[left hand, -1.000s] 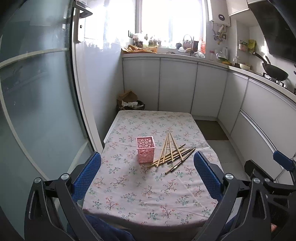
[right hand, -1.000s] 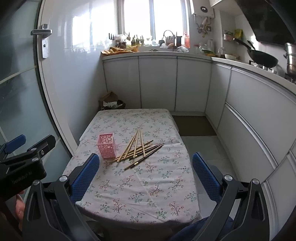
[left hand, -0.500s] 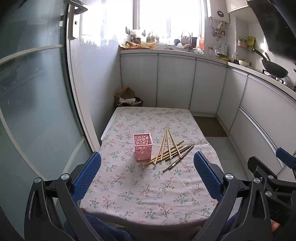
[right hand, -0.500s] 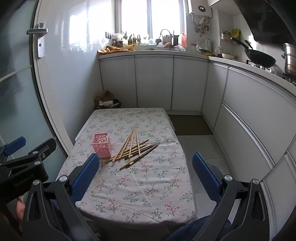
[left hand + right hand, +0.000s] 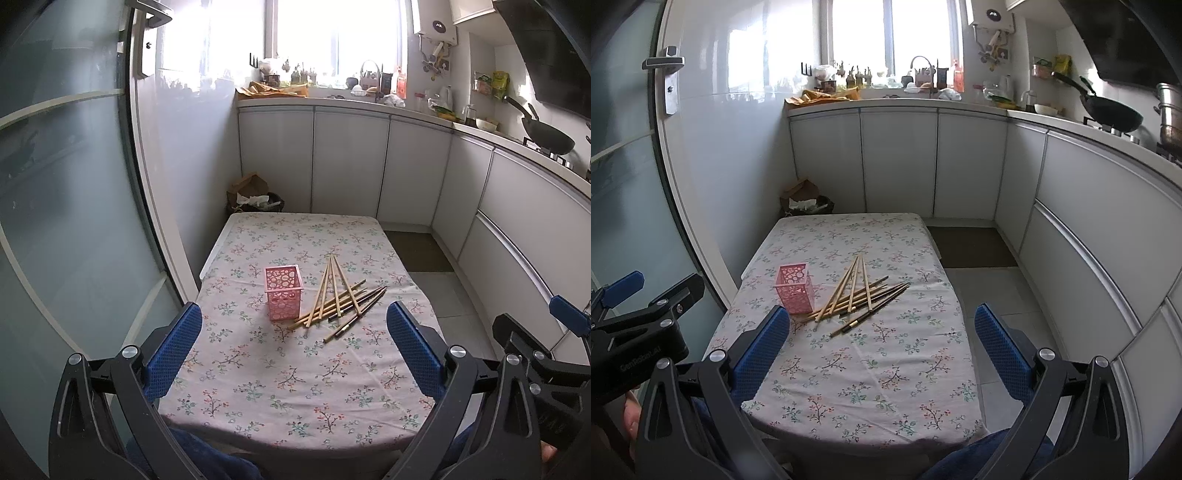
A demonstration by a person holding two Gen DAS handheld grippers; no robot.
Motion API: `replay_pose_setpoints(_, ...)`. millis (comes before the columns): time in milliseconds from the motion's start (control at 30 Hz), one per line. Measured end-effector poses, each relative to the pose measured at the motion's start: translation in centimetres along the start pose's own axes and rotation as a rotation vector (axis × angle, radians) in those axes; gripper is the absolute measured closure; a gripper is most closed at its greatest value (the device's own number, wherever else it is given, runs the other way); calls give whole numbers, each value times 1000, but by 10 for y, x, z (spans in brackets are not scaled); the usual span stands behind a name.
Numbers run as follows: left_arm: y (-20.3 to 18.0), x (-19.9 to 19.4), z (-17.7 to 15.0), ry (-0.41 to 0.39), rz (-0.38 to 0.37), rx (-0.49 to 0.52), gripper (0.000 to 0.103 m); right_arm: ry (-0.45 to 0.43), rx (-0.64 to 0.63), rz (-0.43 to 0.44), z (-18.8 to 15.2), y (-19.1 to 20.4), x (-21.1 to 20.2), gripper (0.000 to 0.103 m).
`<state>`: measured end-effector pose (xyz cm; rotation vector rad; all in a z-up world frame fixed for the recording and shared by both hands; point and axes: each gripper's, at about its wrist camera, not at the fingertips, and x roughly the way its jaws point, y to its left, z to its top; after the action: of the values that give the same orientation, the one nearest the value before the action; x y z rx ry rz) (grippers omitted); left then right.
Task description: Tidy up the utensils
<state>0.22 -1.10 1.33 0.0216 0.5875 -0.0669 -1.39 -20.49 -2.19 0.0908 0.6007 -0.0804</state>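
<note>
Floral-clothed surface (image 5: 295, 373) in a white-cabinet kitchen (image 5: 347, 162). Pink holder (image 5: 283, 292) upright mid-surface, toward left edge; chopsticks (image 5: 338, 295) heaped just beside. Left gripper (image 5: 293, 347) and right gripper (image 5: 882, 343) over near edge, fingers wide apart, empty.

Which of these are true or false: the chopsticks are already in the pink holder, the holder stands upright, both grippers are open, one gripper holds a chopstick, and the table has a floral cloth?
1. The chopsticks are in the pink holder. False: they lie in a loose pile on the cloth beside it.
2. The holder stands upright. True.
3. The left gripper and right gripper are both open. True.
4. One gripper holds a chopstick. False: nothing is between the fingers of either.
5. The table has a floral cloth. True.
</note>
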Motion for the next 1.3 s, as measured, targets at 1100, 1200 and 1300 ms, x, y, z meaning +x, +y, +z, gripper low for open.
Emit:
replay_pose_setpoints(1100,-11,3,-2,1,0,17,7,12,20,11,-3,-7,6,6)
replay_pose_setpoints(1200,-11,4,-1,4,2,19,7,13,19,14,-2,-6,8,6)
replay_pose_setpoints(1300,-11,8,-1,8,5,23,7,23,23,25,-1,-7,15,6)
